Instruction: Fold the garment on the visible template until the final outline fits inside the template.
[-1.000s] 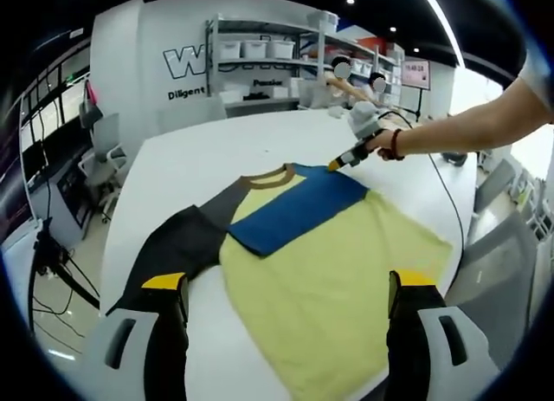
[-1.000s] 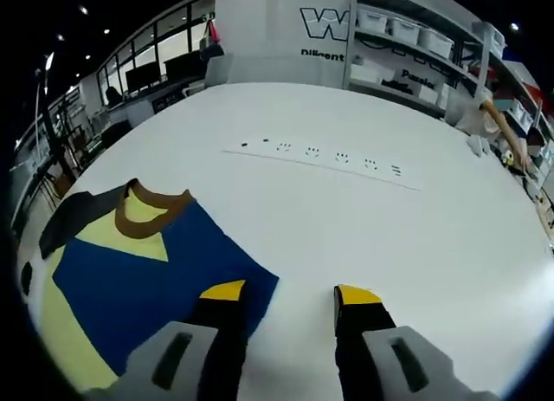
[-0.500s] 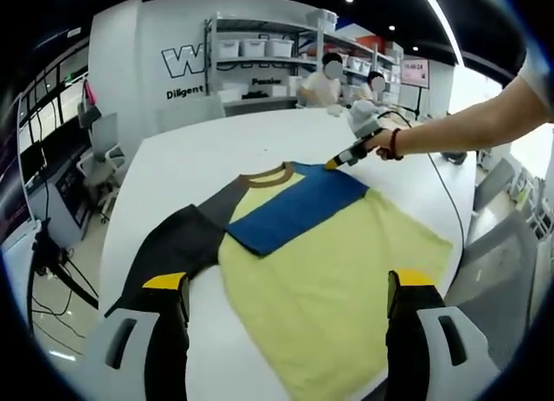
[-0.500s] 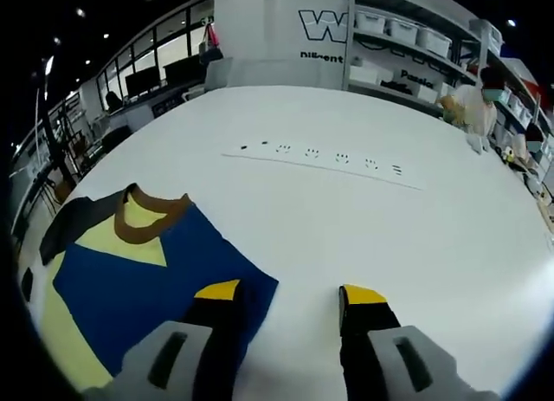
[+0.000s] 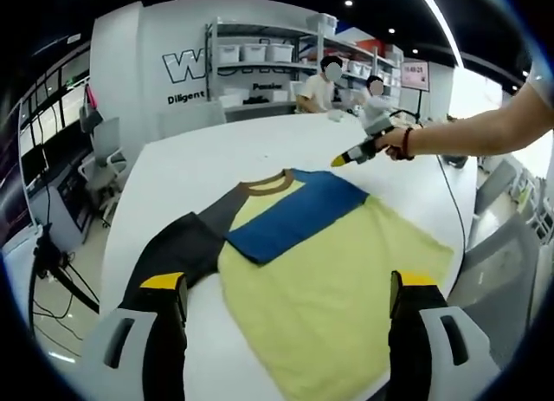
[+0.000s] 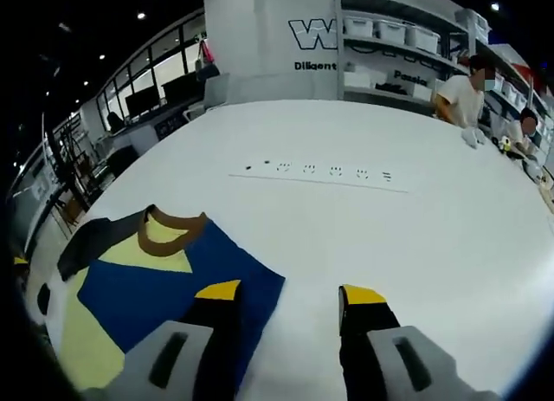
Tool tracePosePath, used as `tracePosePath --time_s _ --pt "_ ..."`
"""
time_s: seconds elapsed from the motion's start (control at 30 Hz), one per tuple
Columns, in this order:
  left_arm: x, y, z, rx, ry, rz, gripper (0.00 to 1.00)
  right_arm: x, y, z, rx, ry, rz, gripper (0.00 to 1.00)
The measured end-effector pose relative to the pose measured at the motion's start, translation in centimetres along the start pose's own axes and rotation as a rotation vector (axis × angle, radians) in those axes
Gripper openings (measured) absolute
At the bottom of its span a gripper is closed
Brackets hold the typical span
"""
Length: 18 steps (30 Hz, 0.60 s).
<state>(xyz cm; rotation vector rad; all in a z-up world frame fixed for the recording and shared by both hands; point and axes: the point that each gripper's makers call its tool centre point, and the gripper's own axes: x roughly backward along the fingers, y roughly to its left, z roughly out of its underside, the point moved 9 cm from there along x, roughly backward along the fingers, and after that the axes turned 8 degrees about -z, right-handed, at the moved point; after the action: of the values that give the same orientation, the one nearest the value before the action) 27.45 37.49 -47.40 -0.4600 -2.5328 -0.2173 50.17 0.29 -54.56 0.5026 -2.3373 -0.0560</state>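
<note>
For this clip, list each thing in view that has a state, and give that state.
Shirt: flat on the table, partly folded.
Blue sleeve: folded in across the chest.
Dark sleeve: spread out, not yet folded.
Left tongs: open, above the shirt, holding nothing.
Right tongs: open, off the shirt's blue edge, holding nothing.
White table: carries the shirt.

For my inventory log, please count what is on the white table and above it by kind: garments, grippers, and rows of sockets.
Garment: 1, the yellow shirt with a folded blue sleeve and a spread dark grey sleeve
Grippers: 2, the left gripper and the right gripper
Socket row: 1, the socket strip set in the table
Total: 4
</note>
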Motion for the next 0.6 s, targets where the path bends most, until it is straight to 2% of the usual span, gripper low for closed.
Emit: tracePosePath --time_s 0.3,0.47,0.53,0.6 --pt "0.5 -0.5 -0.2 0.01 -0.016 0.008 0.99 1.3 2.1 2.2 0.021 0.032 -0.062 0.4" --pt "0.7 -0.7 0.0 0.009 -0.019 0.01 0.99 1.9 3.0 3.3 0.023 0.056 -0.067 0.37" --pt "0.9 -0.9 0.1 0.01 -0.019 0.004 0.99 2.4 3.7 4.0 0.023 0.038 -0.065 0.36" --pt "0.9 -1.0 0.2 0.012 -0.017 0.006 0.99 2.5 4.0 4.6 0.038 0.05 -0.061 0.36"
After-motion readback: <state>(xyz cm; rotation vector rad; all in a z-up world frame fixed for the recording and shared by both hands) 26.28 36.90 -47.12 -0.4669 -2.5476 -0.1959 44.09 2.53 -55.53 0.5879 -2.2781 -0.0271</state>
